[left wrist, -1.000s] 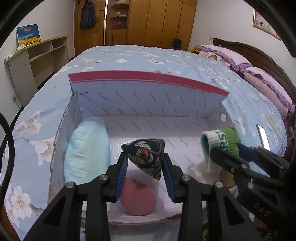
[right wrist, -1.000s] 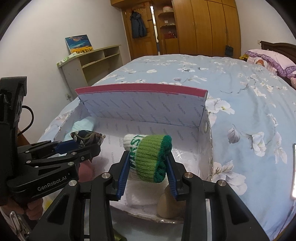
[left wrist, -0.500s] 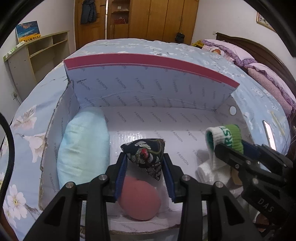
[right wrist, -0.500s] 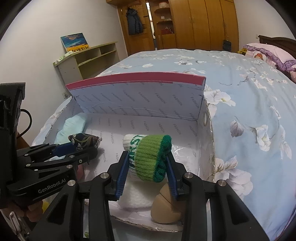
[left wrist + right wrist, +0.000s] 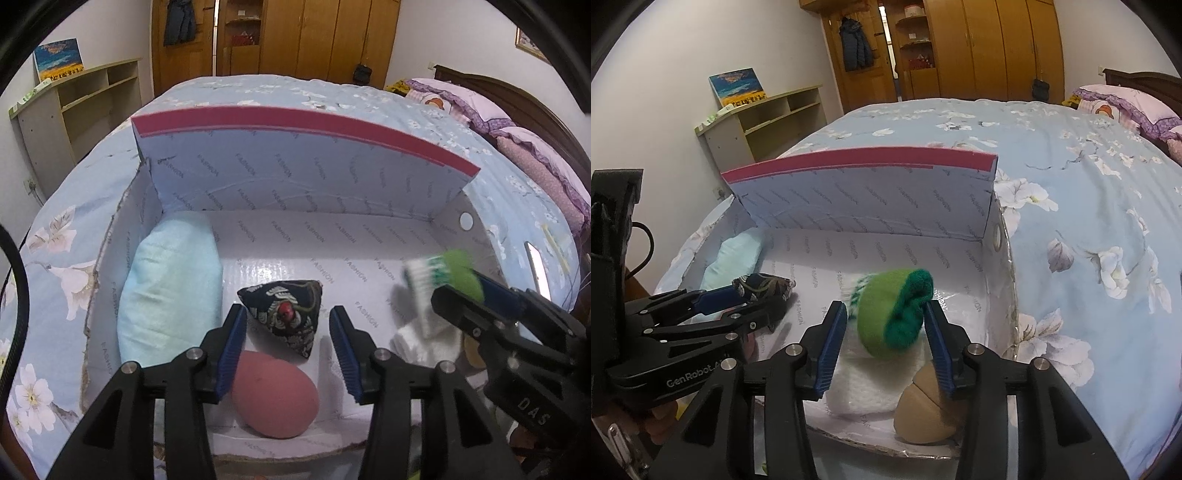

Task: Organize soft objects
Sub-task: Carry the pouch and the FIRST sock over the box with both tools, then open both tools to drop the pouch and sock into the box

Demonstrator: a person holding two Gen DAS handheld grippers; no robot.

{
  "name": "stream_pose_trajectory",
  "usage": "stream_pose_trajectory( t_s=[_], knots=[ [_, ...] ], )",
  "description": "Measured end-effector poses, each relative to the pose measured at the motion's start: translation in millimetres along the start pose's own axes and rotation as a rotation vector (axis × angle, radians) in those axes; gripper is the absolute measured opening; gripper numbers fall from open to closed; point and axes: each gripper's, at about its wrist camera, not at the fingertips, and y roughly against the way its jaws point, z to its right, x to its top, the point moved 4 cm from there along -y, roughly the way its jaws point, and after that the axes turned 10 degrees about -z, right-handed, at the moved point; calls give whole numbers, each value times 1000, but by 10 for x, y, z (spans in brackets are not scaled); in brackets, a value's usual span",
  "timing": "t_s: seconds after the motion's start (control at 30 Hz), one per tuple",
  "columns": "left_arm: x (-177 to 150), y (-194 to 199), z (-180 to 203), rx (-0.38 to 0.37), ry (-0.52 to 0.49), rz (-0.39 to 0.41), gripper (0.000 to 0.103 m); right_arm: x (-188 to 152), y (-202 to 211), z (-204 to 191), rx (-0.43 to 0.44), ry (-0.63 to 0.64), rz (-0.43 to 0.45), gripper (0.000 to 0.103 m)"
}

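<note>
A white cardboard box (image 5: 295, 177) with a red-edged lid stands open on the bed. My left gripper (image 5: 288, 343) is open; the dark patterned triangular pouch (image 5: 284, 314) sits loose between its pads over the box floor. My right gripper (image 5: 886, 339) is open too; the green and white rolled sock (image 5: 890, 314) is blurred between its fingers, above a white folded cloth (image 5: 864, 391). The sock also shows in the left wrist view (image 5: 443, 273).
Inside the box lie a light blue pillow (image 5: 170, 284) at the left, a pink egg-shaped cushion (image 5: 273, 395) at the front and a tan rounded cushion (image 5: 923, 417) at the front right. The floral bedspread (image 5: 1089, 221) surrounds the box. A phone (image 5: 535, 269) lies right.
Both grippers have opened. The pouch and the sock have come free of the pads; the sock is tipping and blurred with motion. Both grippers have moved closer over the box.
</note>
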Motion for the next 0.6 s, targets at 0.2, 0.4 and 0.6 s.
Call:
stream_pose_trajectory(
  t_s=[0.2,0.4,0.6],
  knots=[
    [1,146,9,3,-3,25,49,-14,94,-5,-15,-4,16,49],
    [-26,277,22,1,-3,38,49,-20,235,-31,-18,-1,37,49],
    [-69,432,42,-8,-2,57,49,-47,377,-82,-14,2,49,49]
  ],
)
